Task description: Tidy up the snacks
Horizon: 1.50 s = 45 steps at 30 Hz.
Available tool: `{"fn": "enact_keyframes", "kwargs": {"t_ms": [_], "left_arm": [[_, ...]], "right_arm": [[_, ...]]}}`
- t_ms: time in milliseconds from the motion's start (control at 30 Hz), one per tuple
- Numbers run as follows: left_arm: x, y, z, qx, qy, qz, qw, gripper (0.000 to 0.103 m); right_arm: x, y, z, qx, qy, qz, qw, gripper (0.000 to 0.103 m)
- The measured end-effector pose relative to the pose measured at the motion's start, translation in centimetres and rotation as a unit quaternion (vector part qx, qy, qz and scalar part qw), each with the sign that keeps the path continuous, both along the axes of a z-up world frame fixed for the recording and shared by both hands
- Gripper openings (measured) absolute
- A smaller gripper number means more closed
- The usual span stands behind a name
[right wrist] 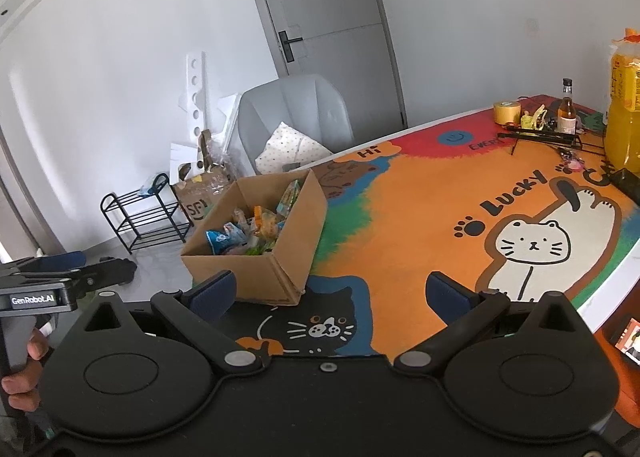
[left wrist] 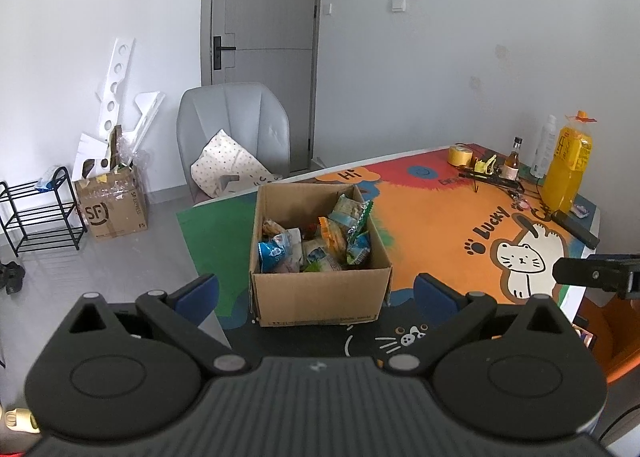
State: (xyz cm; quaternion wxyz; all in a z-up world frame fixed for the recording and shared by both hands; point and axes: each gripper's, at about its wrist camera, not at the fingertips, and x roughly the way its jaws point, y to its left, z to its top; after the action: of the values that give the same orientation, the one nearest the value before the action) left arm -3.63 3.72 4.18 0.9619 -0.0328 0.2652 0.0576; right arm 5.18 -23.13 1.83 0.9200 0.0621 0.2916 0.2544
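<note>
Right now we see the snacks (left wrist: 320, 241) piled inside the open box (left wrist: 320, 297), which sits on the mat (left wrist: 460, 217) near the table's front-left corner. Our left gripper (left wrist: 316, 289) hangs just in front of the box, jaws wide apart and empty. Our right gripper (right wrist: 330, 293) hovers beside it over the mat, also spread wide, gripping nothing.

The left gripper (left wrist: 316, 289) is level, its blue fingers (left wrist: 198, 293) spread wide with nothing between them. The right gripper (right wrist: 330, 293) has its jaws wide apart too and is empty. A hand (right wrist: 24, 369) grips the left gripper's handle, at the left edge of the right wrist view.
</note>
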Motion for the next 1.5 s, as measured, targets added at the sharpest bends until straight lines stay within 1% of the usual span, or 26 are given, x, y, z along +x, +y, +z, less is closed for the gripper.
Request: {"fn": "enact_keyframes", "kwargs": {"t_ms": [1500], "left_arm": [[0.43, 0.26, -0.33, -0.004, 0.004, 0.001, 1.0000, 0.103]], "right_arm": [[0.08, 0.21, -0.37, -0.010, 0.006, 0.000, 1.000, 0.103]]}}
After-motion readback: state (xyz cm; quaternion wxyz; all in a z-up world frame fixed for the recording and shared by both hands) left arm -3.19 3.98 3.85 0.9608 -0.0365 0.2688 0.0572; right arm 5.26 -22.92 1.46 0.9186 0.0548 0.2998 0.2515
